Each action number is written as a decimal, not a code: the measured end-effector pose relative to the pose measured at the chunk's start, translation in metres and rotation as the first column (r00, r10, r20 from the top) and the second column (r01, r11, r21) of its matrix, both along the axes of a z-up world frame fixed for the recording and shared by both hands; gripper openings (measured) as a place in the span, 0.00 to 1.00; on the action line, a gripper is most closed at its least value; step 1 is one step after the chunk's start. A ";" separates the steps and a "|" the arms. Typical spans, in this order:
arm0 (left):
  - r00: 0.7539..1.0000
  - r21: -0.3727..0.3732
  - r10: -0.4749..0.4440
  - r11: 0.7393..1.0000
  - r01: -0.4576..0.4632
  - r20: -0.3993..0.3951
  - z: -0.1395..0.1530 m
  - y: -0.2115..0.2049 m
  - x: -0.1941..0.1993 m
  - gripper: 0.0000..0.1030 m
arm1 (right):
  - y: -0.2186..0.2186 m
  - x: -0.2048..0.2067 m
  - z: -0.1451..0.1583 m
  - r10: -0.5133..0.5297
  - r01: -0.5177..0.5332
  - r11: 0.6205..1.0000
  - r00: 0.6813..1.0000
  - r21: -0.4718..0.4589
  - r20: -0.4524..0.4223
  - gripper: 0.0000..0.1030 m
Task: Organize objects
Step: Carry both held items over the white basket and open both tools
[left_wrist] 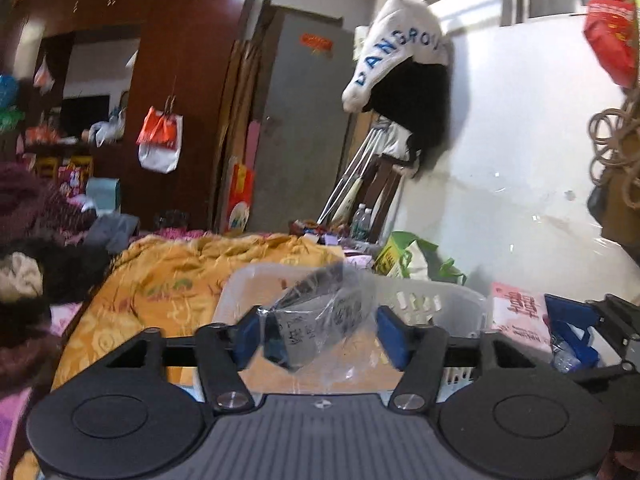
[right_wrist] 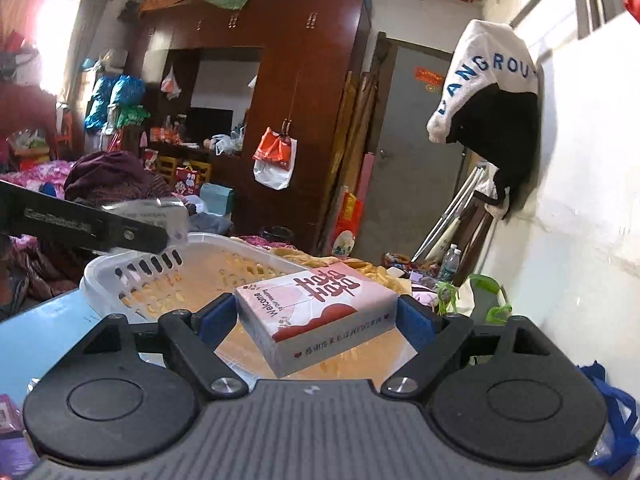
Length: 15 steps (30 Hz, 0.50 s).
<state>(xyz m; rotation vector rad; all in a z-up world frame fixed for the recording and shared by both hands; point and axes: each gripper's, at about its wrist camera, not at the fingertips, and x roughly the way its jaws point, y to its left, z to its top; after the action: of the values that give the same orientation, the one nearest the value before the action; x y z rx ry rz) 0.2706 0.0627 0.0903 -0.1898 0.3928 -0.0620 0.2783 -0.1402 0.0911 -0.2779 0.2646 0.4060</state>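
My left gripper (left_wrist: 316, 332) is shut on a clear plastic packet (left_wrist: 320, 312) with a dark item inside, held above the white slotted basket (left_wrist: 440, 304). My right gripper (right_wrist: 316, 320) is shut on a pink and white tissue box (right_wrist: 316, 312), tilted, held over the same basket (right_wrist: 132, 276). The tissue box also shows in the left wrist view (left_wrist: 520, 316) at the right, beside the right gripper's blue pads. The left gripper arm (right_wrist: 80, 224) with its packet (right_wrist: 168, 216) shows at the left of the right wrist view, above the basket's far rim.
The basket rests on a bed with an orange floral blanket (left_wrist: 168, 280). A pile of dark clothes (left_wrist: 28, 240) lies to the left. A white wall (right_wrist: 592, 200) with a hanging jacket (right_wrist: 488, 92) stands to the right. Bottles and green bags (left_wrist: 408, 256) sit beyond the basket.
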 end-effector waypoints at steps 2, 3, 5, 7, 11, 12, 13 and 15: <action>1.000 0.020 -0.003 1.000 0.002 0.014 -0.005 0.003 -0.008 0.75 | -0.008 -0.013 0.002 -0.002 0.001 0.999 1.000 0.041 0.016 1.00; 1.000 0.047 -0.006 0.999 0.005 0.027 -0.004 0.003 -0.014 0.75 | -0.014 -0.022 0.003 0.001 -0.002 0.998 1.000 0.069 0.022 1.00; 0.999 0.100 -0.020 0.995 0.015 0.050 -0.003 0.002 -0.031 0.75 | -0.030 -0.044 0.000 0.014 -0.016 0.992 1.000 0.121 0.017 1.00; 0.997 0.103 -0.054 0.994 0.047 0.060 -0.005 0.005 -0.059 0.76 | -0.045 -0.060 -0.008 0.007 -0.007 0.986 1.000 0.164 0.000 1.00; 0.989 0.190 -0.111 0.978 0.091 0.100 -0.028 0.008 -0.126 0.96 | -0.075 -0.090 -0.043 -0.031 0.039 0.984 0.998 0.174 -0.052 1.00; 0.988 0.220 -0.110 0.972 0.084 0.106 -0.037 0.010 -0.141 0.99 | -0.083 -0.095 -0.052 -0.042 0.054 0.980 0.997 0.190 -0.068 1.00; 0.988 0.238 -0.105 0.968 0.076 0.112 -0.045 0.012 -0.152 1.00 | -0.092 -0.098 -0.061 -0.055 0.074 0.975 0.994 0.209 -0.095 1.00; 0.990 0.253 -0.102 0.965 0.073 0.102 -0.060 0.018 -0.168 1.00 | -0.105 -0.098 -0.069 -0.082 0.119 0.963 0.984 0.241 -0.160 1.00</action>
<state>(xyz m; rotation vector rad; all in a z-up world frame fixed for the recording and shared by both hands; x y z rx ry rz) 0.1027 0.0802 0.0308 0.0793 0.2913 -0.1094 0.1799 -0.2447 0.0220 0.0145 0.3688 0.3552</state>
